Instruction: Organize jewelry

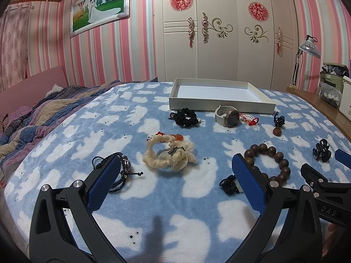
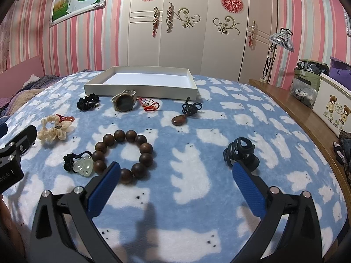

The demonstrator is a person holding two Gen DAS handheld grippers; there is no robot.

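Observation:
An empty white tray lies at the far side of a blue bear-print blanket. In front of it lie a black scrunchie, a watch, a red cord and a brown pendant. Nearer lie a cream scrunchie, a wooden bead bracelet, a jade charm, a braided black bracelet and a dark hair claw. My left gripper and right gripper are open and empty above the blanket.
A rumpled quilt covers the bed's left side. A wooden ledge on the right holds boxes and bags. A wardrobe and a lamp stand behind.

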